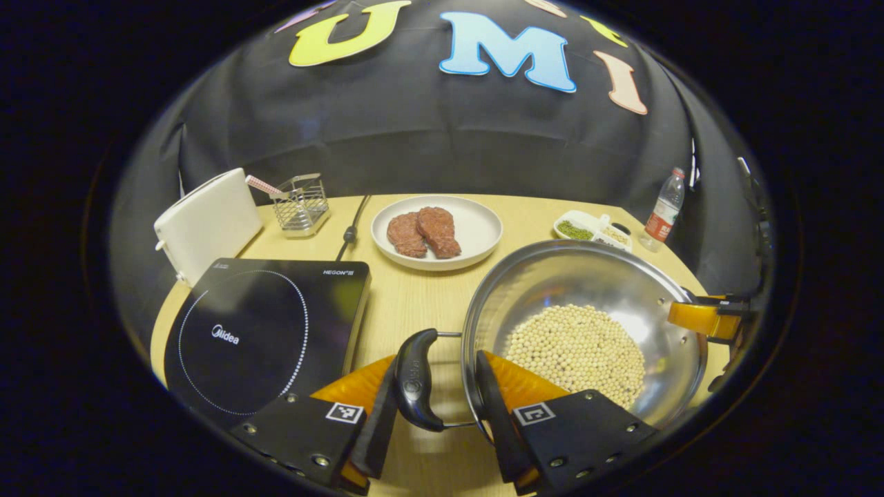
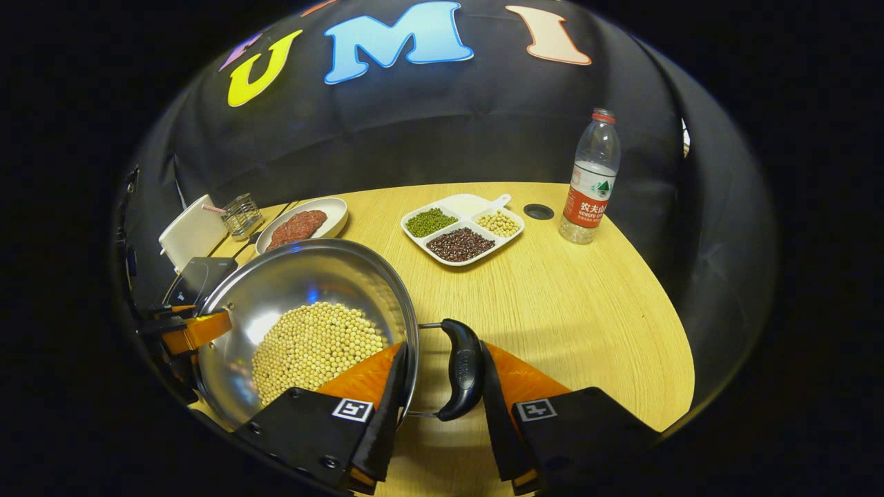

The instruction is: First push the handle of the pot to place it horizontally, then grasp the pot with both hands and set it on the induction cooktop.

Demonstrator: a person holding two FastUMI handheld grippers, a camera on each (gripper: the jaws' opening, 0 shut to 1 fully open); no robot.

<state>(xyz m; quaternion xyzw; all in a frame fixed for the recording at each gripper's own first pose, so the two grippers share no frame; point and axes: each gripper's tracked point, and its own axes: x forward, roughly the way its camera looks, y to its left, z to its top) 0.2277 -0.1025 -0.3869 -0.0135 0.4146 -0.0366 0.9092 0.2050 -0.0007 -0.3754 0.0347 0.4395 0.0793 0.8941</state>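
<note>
The steel pot (image 1: 587, 324), part-filled with pale beans (image 1: 577, 352), sits near the front edge of the wooden counter (image 1: 421, 297), just beside the induction cooktop (image 1: 266, 331) and apart from it. The left gripper (image 1: 436, 386) reaches level along the counter to one side of the pot, its jaws straddling the black side handle (image 1: 414, 379) and the pot's rim; one finger lies against the handle, but whether both press cannot be told. The right gripper (image 2: 442, 376) meets the opposite side in mirrored pose, its jaws set about the other side handle (image 2: 463, 369) and the rim, closure likewise unclear. Toward the back edge stand a plate of meat (image 1: 437, 231), a divided dish (image 2: 461, 228), a water bottle (image 2: 590, 179), a wire basket (image 1: 298, 203) and a white box (image 1: 207, 224).
</note>
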